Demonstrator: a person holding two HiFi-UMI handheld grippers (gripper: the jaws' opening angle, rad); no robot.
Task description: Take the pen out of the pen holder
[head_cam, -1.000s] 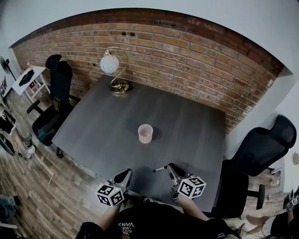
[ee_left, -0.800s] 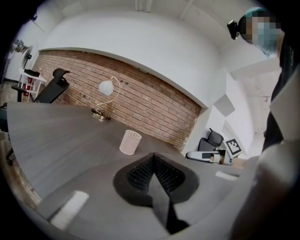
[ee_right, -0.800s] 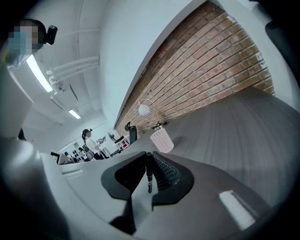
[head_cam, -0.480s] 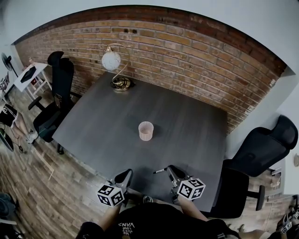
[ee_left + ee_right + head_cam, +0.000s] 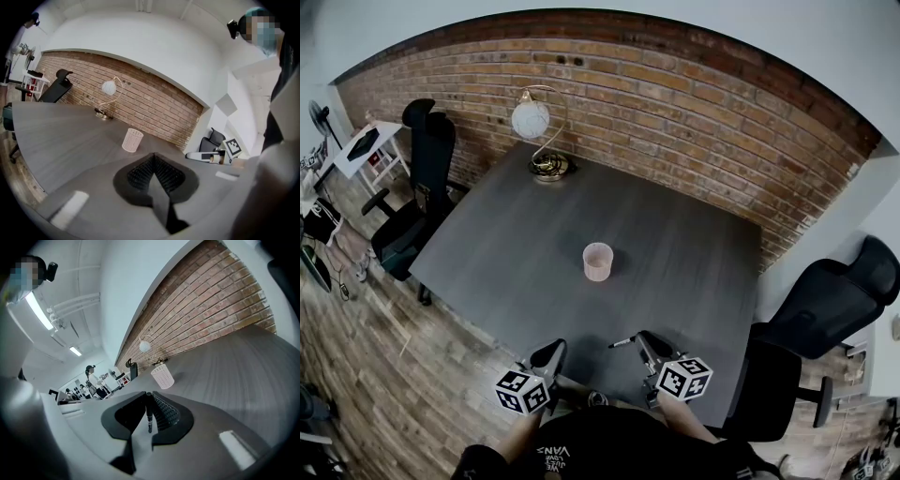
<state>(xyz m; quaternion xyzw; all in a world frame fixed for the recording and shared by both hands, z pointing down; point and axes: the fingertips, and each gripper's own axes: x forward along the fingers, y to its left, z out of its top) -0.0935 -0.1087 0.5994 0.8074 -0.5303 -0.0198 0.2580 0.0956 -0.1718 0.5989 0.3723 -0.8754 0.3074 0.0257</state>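
Observation:
A pink mesh pen holder (image 5: 598,262) stands upright near the middle of the dark grey table (image 5: 506,244), and no pen shows sticking out of it. My right gripper (image 5: 639,340) hovers at the table's near edge, shut on a black pen (image 5: 622,342) that points left out of its jaws. In the right gripper view the pen (image 5: 149,417) sits clamped between the ribbed pads, with the holder (image 5: 162,377) well ahead. To its left my left gripper (image 5: 551,354) has its jaws shut on nothing. The left gripper view also has the holder (image 5: 132,140) far ahead.
A globe desk lamp (image 5: 539,141) stands at the table's far left corner by the brick wall. Black office chairs sit left (image 5: 417,202) and right (image 5: 825,309) of the table. A small white side table (image 5: 366,150) is far left. People stand in the background of the right gripper view.
Both grippers keep their places, the right one still shut on the pen. Only the head view has shifted a little, so the table and holder appear slightly lower and to the right.

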